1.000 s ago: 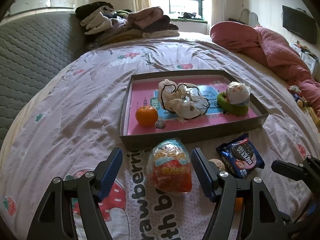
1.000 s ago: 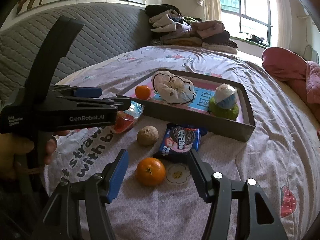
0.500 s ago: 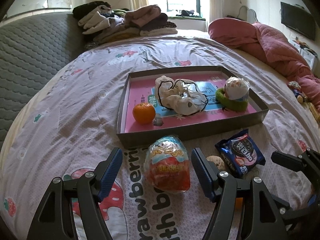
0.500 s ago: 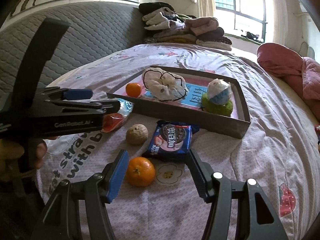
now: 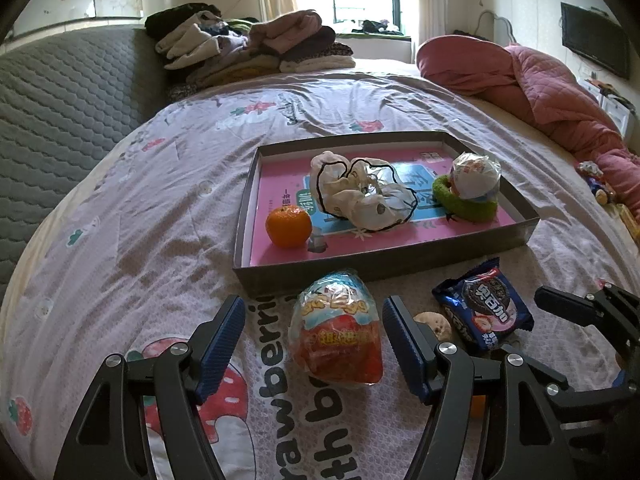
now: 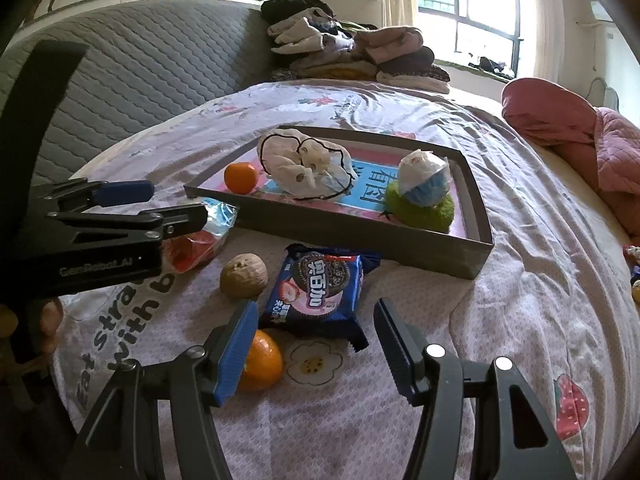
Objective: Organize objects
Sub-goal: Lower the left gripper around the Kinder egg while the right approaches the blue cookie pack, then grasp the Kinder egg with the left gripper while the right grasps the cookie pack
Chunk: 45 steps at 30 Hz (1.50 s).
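Left wrist: left gripper fingers wide around snack bag

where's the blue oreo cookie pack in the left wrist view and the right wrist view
Left wrist: the blue cookie pack lies lower right on the bedsheet, in front of the tray, right of the left gripper.
Right wrist: the pack is at centre, just ahead of the open right gripper, right of the walnut.
Shared landmark: the grey tray just behind the pack.
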{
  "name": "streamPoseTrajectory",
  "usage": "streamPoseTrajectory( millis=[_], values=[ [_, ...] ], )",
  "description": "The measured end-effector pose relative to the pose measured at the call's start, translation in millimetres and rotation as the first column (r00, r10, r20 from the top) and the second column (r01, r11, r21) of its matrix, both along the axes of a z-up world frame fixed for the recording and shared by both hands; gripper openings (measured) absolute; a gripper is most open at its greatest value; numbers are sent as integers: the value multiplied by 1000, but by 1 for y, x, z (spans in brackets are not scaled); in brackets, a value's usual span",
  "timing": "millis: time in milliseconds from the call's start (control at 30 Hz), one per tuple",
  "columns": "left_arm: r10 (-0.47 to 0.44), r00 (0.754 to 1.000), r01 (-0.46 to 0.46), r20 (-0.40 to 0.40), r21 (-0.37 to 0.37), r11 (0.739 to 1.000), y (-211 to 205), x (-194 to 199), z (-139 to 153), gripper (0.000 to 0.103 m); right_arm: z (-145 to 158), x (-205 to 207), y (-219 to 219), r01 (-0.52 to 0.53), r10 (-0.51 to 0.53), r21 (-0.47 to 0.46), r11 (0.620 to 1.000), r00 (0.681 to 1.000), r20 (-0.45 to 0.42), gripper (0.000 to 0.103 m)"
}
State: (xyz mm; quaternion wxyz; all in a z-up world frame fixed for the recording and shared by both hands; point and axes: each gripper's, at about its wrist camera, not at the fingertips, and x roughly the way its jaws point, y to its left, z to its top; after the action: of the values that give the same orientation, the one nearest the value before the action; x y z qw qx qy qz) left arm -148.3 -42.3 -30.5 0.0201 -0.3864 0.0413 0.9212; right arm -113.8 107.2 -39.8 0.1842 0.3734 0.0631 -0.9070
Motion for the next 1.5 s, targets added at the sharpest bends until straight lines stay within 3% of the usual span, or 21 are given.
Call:
streamPoseTrajectory(
  millis=[633, 967, 1500],
  values=[
    [13, 1000, -13, 13, -20, 1000, 0, -9, -12, 73, -9, -18, -15, 17, -18, 64, 998, 1000, 20, 60],
    [9, 999, -9, 34, -10, 1000, 2, -15, -22, 73, -17, -25, -16, 20, -23, 51, 998, 999, 49, 60],
    [27, 998, -24, 54, -62, 998, 8, -30, -37, 73, -20, -28, -18, 13, -15, 45, 999, 999, 36, 56]
  ],
)
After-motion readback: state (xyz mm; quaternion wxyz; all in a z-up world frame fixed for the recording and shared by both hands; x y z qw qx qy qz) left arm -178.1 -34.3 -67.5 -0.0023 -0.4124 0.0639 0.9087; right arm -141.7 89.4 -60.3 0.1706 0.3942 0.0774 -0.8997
